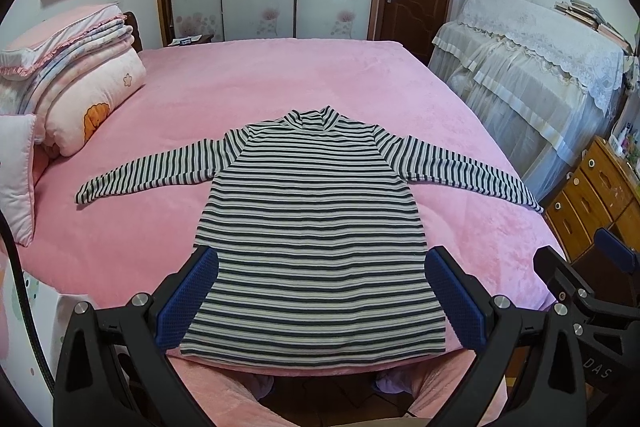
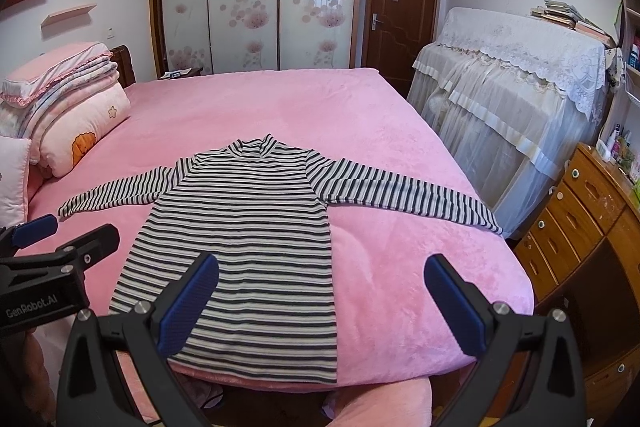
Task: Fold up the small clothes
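Note:
A black-and-white striped long-sleeved top (image 1: 312,227) lies flat on the pink bed (image 1: 280,83), collar far, hem at the near edge, both sleeves spread out. It also shows in the right wrist view (image 2: 244,239). My left gripper (image 1: 322,297) is open and empty, held above the hem with its blue pads (image 1: 188,301) at either side of the body. My right gripper (image 2: 322,301) is open and empty, over the top's right hem corner and bare bed. Each gripper shows at the edge of the other's view: the right one (image 1: 592,279), the left one (image 2: 52,239).
Folded quilts and pillows (image 1: 68,91) are stacked at the bed's far left. A lace-covered piece of furniture (image 1: 532,75) stands right of the bed, and a wooden drawer cabinet (image 1: 596,187) stands nearer on the right. A wardrobe and a door are behind.

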`<control>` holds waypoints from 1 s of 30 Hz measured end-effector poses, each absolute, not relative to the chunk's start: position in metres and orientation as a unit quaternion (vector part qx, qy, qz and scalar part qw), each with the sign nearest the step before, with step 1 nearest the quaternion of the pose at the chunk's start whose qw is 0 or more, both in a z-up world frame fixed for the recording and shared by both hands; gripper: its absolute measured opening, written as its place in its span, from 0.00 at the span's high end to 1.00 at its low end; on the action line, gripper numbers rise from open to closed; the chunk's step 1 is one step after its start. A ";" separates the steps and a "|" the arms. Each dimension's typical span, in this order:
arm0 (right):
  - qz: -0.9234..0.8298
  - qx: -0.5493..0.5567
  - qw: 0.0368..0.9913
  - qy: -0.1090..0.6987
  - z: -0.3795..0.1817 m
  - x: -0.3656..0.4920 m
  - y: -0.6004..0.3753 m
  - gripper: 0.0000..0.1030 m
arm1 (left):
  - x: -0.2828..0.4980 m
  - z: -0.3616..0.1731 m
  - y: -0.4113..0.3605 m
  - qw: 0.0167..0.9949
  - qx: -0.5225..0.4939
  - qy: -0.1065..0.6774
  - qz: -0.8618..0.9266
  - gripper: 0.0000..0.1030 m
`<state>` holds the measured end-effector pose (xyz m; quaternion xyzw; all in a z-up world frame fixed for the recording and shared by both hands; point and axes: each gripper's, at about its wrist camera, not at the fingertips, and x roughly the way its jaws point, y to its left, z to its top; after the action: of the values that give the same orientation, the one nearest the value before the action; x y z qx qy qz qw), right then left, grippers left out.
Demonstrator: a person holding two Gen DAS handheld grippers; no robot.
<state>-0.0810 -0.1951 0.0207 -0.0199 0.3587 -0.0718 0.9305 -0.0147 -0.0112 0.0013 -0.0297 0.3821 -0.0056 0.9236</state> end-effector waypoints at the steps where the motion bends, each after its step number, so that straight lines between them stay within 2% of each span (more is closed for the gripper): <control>1: -0.071 -0.021 0.930 0.359 0.020 -0.080 -0.195 0.00 | -0.014 0.001 -0.011 0.924 -0.029 0.382 -0.005 0.01; 30: -0.048 -0.006 0.931 0.363 0.005 -0.041 -0.232 0.00 | 0.031 -0.005 -0.043 0.918 -0.013 0.395 0.015 0.01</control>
<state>-0.0408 -0.2318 0.0050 -0.0063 0.3628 -0.0484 0.9306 0.0306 -0.0426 -0.0052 -0.0134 0.3951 0.0148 0.9184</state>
